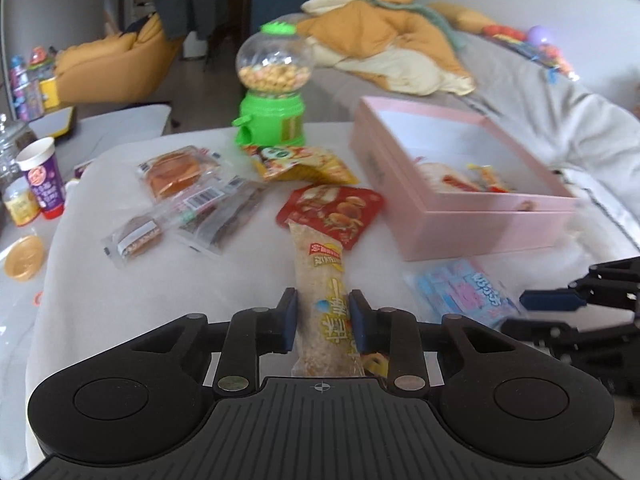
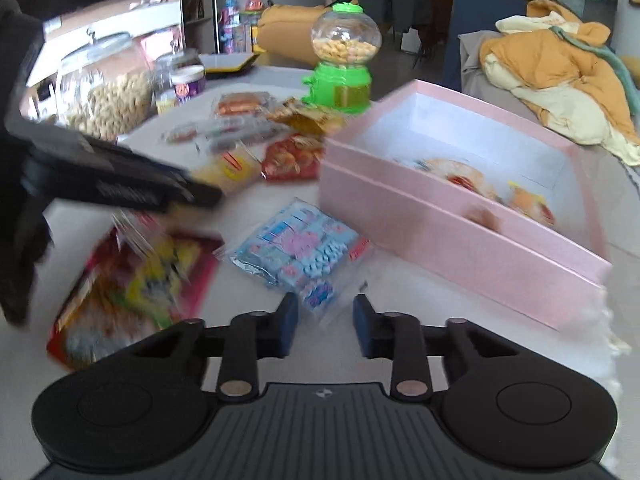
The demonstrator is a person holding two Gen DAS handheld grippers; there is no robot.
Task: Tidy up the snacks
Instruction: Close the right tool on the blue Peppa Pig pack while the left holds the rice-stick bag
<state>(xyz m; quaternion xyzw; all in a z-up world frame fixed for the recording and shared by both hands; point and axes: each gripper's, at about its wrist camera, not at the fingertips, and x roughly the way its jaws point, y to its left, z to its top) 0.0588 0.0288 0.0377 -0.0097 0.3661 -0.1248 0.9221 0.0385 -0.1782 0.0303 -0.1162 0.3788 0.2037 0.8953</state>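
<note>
Now the left gripper (image 1: 323, 320) has its blue pads pressed on both sides of a long pale snack packet (image 1: 320, 280), which stands up out of the jaws with its far end over the red packet (image 1: 332, 216) on the white-covered table (image 1: 100, 300). That is a firm hold, and the pick looks done.

Over on the right, the right gripper (image 2: 326, 322) sits with a blue-and-pink candy bag (image 2: 296, 252) just ahead of it; a clear corner of the bag seems to reach in between the jaws, though the blur makes contact hard to call. The jaws look narrow, about as closed as they go, with no grip I can confirm.

The pink box (image 1: 472, 220) stands open at the right of the table, a few snacks already inside, and more wrapped snacks lie loose near the green candy dispenser (image 1: 274, 92).

So the step in hand looks like carrying the long packet to the box. The next move calls for swinging it right, clearing the near wall, then letting go inside.
</note>
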